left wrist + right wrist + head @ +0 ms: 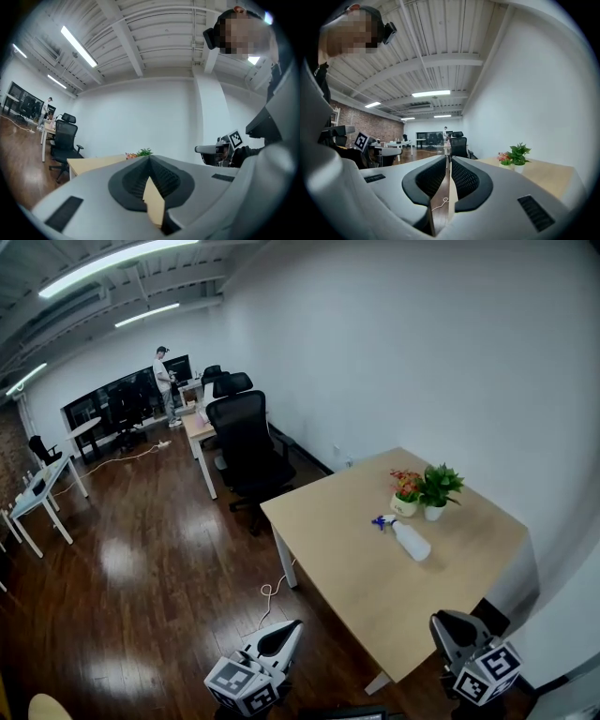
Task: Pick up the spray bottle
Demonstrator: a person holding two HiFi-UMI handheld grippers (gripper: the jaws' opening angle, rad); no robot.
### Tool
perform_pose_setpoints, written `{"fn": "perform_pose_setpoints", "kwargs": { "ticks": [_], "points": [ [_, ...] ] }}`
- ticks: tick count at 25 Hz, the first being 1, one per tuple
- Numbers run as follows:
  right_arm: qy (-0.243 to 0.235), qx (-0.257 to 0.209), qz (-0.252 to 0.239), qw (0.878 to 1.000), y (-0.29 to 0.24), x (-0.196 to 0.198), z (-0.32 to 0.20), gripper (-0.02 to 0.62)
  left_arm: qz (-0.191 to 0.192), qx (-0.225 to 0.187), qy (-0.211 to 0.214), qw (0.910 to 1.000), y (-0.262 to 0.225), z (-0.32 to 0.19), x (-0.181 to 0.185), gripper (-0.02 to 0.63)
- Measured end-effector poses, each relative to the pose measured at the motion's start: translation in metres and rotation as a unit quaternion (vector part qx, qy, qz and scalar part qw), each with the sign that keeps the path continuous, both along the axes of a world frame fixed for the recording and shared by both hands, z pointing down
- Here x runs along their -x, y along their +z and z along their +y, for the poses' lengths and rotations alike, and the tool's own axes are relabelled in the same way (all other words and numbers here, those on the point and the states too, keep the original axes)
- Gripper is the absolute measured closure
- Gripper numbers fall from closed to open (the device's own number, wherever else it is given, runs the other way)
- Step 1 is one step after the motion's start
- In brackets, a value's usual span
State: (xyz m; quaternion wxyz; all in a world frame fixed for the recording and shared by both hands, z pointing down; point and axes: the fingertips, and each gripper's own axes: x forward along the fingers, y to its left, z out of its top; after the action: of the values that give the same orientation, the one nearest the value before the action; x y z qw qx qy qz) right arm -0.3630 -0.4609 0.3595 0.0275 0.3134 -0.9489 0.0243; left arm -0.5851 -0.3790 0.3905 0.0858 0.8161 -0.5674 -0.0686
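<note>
An open office with a glossy dark wood floor (141, 559) and a plain white wall holds a pale, matte wood table (356, 577) on white legs, with a black mesh-backed chair (246, 442) just past its far corner. Only the head view shows the spray bottle (405, 538). It lies on its side near the middle of the tabletop, a translucent white body with a blue trigger head, just beside a green plant (439, 486) in a white pot and red-orange flowers (406, 489) in a cream pot. The left gripper (286, 632) and right gripper (448, 624) sit at that view's lower edge, well apart from the bottle, each carrying a cube with square markers. The left gripper view shows its ribbed black pads (136, 182) pressed together at the tip with nothing between them, and the other gripper off to the side. The right gripper view shows its pads (433, 178) closed to a hairline slit, empty, and alone reveals a brick wall (370, 124) and long ceiling lights.
</note>
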Motion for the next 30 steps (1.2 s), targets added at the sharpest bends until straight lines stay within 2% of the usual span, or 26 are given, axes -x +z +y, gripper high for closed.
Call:
{"fn": "perform_pose_setpoints", "kwargs": {
  "ticks": [3, 5, 6, 13, 16, 21, 24, 25, 26, 29, 30],
  "points": [
    [0.01, 0.001, -0.009, 1.0, 0.001, 0.021, -0.063, 0.565, -0.006, 0.003, 0.004, 1.0, 0.001, -0.066, 0.025, 0.606],
    [0.019, 0.011, -0.022, 1.0, -0.001, 0.033, -0.106, 0.508, -0.019, 0.005, 0.013, 0.9997, -0.001, -0.111, 0.038, 0.606],
    [0.022, 0.013, -0.022, 0.999, -0.002, 0.039, -0.126, 0.508, -0.026, 0.006, 0.018, 0.9995, -0.003, -0.132, 0.044, 0.606],
    [0.062, 0.02, 0.012, 0.998, 0.003, 0.091, -0.259, 0.508, -0.031, 0.012, 0.03, 0.999, 0.001, -0.271, 0.112, 0.606],
    [0.084, 0.015, 0.033, 0.996, 0.002, 0.124, -0.309, 0.508, -0.031, 0.011, 0.061, 0.9976, 0.006, -0.333, 0.145, 0.606],
    [0.155, 0.008, 0.06, 0.986, -0.014, 0.185, -0.364, 0.508, -0.021, 0.004, 0.14, 0.9899, -0.002, -0.418, 0.211, 0.606],
    [0.172, -0.011, 0.077, 0.982, -0.036, 0.222, -0.397, 0.5, -0.017, -0.005, 0.163, 0.9865, -0.009, -0.464, 0.245, 0.606],
    [0.169, -0.009, 0.088, 0.982, -0.04, 0.229, -0.413, 0.427, -0.016, -0.006, 0.171, 0.9851, -0.011, -0.483, 0.249, 0.606],
    [0.164, -0.001, 0.099, 0.982, -0.041, 0.233, -0.433, 0.407, -0.016, -0.003, 0.18, 0.9836, -0.012, -0.504, 0.247, 0.606],
    [0.145, 0.041, 0.116, 0.982, -0.033, 0.235, -0.492, 0.406, -0.013, 0.004, 0.197, 0.9803, -0.009, -0.565, 0.235, 0.606],
    [0.135, 0.058, 0.125, 0.981, -0.024, 0.237, -0.506, 0.373, -0.016, 0.004, 0.201, 0.9795, -0.006, -0.579, 0.233, 0.606]
  ]
}}
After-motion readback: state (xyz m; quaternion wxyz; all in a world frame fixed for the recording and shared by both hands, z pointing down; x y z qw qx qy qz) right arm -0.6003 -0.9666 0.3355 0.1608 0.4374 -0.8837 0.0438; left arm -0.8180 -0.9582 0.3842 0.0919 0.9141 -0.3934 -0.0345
